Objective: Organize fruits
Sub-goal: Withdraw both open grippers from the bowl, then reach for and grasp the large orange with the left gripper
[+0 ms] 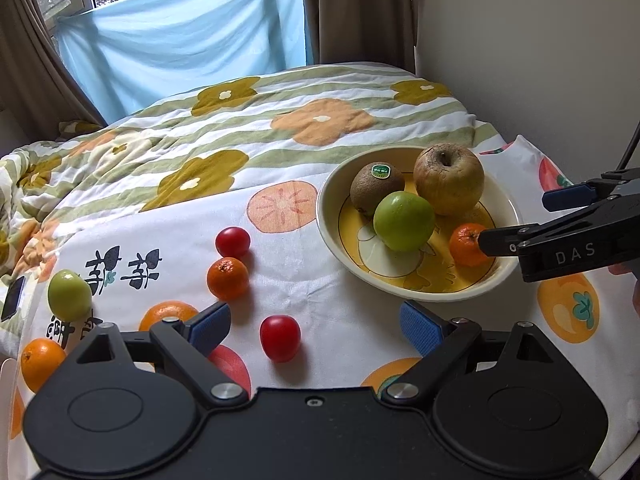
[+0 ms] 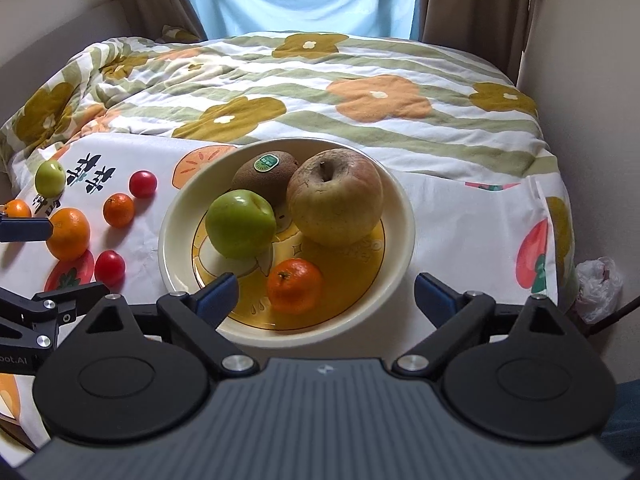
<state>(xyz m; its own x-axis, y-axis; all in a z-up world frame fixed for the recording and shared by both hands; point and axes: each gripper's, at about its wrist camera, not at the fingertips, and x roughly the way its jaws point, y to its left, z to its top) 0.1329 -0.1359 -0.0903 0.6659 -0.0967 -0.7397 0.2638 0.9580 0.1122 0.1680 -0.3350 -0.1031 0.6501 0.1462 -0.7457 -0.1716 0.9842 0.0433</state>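
Observation:
A cream bowl (image 1: 332, 236) (image 2: 404, 240) holds a kiwi (image 1: 374, 190) (image 2: 260, 176), a big yellowish apple (image 1: 448, 178) (image 2: 334, 196), a green apple (image 1: 404, 220) (image 2: 240, 224) and a mandarin (image 1: 466, 244) (image 2: 294, 286). On the cloth lie two red tomatoes (image 1: 280, 338) (image 1: 233, 241), a mandarin (image 1: 227, 279), a small green apple (image 1: 69, 295) and an orange (image 1: 40, 362). My left gripper (image 1: 316, 326) is open and empty above the nearer tomato. My right gripper (image 2: 326, 294) is open and empty over the bowl's near rim, around the mandarin without touching it.
The white fruit-print cloth (image 1: 344, 320) lies on a flowered quilt (image 1: 240, 128). A wall stands to the right and a blue curtain (image 1: 180, 36) at the back. A plastic bag (image 2: 598, 288) sits off the bed's right edge. A dark phone (image 1: 12, 298) lies far left.

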